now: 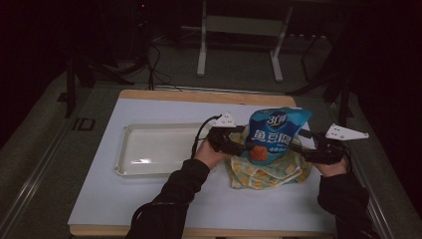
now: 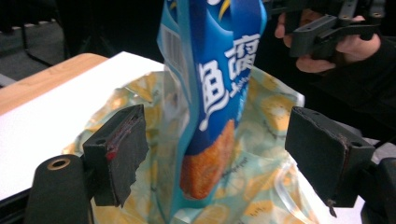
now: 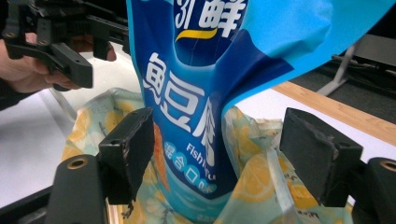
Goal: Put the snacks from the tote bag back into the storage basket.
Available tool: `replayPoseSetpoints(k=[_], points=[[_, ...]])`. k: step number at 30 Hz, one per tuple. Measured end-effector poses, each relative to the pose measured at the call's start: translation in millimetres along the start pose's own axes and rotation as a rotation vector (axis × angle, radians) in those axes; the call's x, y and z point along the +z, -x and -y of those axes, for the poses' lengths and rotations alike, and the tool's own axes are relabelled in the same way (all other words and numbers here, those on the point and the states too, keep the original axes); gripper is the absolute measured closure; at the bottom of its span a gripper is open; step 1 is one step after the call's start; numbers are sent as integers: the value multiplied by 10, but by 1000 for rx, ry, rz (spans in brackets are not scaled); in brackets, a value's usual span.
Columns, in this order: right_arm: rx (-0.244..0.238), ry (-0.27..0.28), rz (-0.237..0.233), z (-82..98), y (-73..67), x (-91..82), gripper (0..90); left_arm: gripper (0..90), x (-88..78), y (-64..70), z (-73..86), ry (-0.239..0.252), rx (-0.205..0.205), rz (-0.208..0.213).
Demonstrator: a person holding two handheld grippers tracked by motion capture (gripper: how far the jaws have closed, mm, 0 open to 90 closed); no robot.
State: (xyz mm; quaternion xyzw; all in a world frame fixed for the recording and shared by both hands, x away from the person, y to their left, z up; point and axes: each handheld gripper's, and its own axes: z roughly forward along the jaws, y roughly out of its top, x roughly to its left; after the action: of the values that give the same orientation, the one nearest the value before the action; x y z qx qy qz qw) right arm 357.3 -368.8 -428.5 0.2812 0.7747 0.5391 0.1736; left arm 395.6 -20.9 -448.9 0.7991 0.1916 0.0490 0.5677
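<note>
A blue snack pouch (image 1: 273, 132) with white lettering stands upright inside a yellow lemon-print bag (image 1: 263, 175) on the white table top. My left gripper (image 1: 238, 144) is at the pouch's left side and my right gripper (image 1: 299, 150) at its right. In the left gripper view the pouch (image 2: 215, 93) and the lemon-print bag's mouth (image 2: 261, 121) lie between the open jaws of the left gripper (image 2: 219, 154), and the pads stand apart from them. In the right gripper view the pouch (image 3: 196, 116) sits between the open jaws of the right gripper (image 3: 219, 154), close to the left pad (image 3: 130, 149).
A clear shallow tray (image 1: 159, 147) lies on the white mat (image 1: 149, 199) left of the bags. The wooden table edge (image 1: 199, 95) runs along the back. Metal stand legs (image 1: 201, 50) and cables are on the dark floor beyond.
</note>
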Motion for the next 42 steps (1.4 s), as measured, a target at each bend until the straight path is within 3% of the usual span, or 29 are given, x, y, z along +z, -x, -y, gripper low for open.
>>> replayPoseSetpoints(k=[7,15,20,28,31,34,42], points=[[-12,-18,-4,3,-7,113,353,370,48,-24,-70,7,7,-28],[-21,-32,10,5,-13,178,508,495,114,-29,-86,16,3,-66],[-17,-28,28,-14,-18,187,600,587,142,-27,-90,14,2,-67],[-13,-36,12,-13,-13,228,748,699,207,-8,-93,1,3,-57],[-10,-42,13,-18,-21,247,784,734,232,11,-95,-11,20,-74],[-18,-48,20,-24,-27,259,831,758,235,3,-91,-4,8,-74],[-22,-52,28,-31,-42,272,880,838,234,8,-103,-3,-7,-84]])
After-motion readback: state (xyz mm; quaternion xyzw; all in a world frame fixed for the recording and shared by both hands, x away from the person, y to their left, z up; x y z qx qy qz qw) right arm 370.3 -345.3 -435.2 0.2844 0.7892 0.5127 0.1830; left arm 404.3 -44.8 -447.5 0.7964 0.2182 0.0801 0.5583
